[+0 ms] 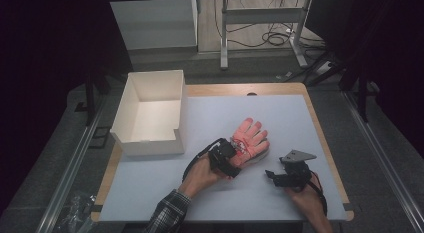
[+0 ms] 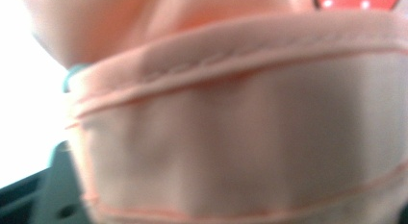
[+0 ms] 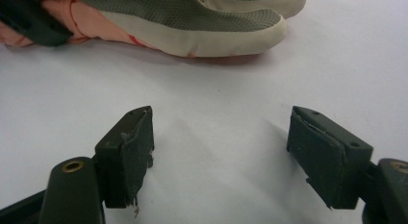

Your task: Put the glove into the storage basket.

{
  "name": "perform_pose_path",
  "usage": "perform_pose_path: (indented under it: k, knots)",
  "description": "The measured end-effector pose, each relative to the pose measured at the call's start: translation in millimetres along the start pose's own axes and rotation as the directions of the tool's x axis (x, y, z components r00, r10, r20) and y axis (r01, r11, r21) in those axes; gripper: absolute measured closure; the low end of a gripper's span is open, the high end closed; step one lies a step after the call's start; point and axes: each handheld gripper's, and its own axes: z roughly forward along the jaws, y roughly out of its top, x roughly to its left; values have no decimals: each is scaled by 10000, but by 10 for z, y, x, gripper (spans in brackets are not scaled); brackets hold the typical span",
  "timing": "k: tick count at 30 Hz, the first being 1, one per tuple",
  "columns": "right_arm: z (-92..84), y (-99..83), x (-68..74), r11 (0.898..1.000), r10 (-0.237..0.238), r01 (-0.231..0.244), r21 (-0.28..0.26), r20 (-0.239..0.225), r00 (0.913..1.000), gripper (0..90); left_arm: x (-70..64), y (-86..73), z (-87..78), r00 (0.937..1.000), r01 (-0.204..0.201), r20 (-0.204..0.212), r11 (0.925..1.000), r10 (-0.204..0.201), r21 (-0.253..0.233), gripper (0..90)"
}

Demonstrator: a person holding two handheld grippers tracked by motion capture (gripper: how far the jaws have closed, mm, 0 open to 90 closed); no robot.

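A pink glove with a dotted red patch lies palm down on the white mat, fingers pointing away. Under it is a grey mesh piece with a cream edge. My left gripper is at the glove's cuff, and the blurred pink cuff presses up close to its camera. In the right gripper view one of its black fingers bears on the pink fabric. My right gripper rests on the mat to the right of the glove, open, with nothing between its jaws.
An open white cardboard box stands at the mat's left back corner. The wooden table edge frames the mat. Behind the table are metal stand legs and cables on the floor.
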Motion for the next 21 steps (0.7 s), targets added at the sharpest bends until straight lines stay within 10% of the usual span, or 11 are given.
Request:
perform_pose_path:
  k: [21]
  knots:
    - [-1, 1, -1, 10000, -9, 9, 16, -1, 10000, 249, 141, 102, -315, 9991, 430, -32, 9979, -432, -490, 408]
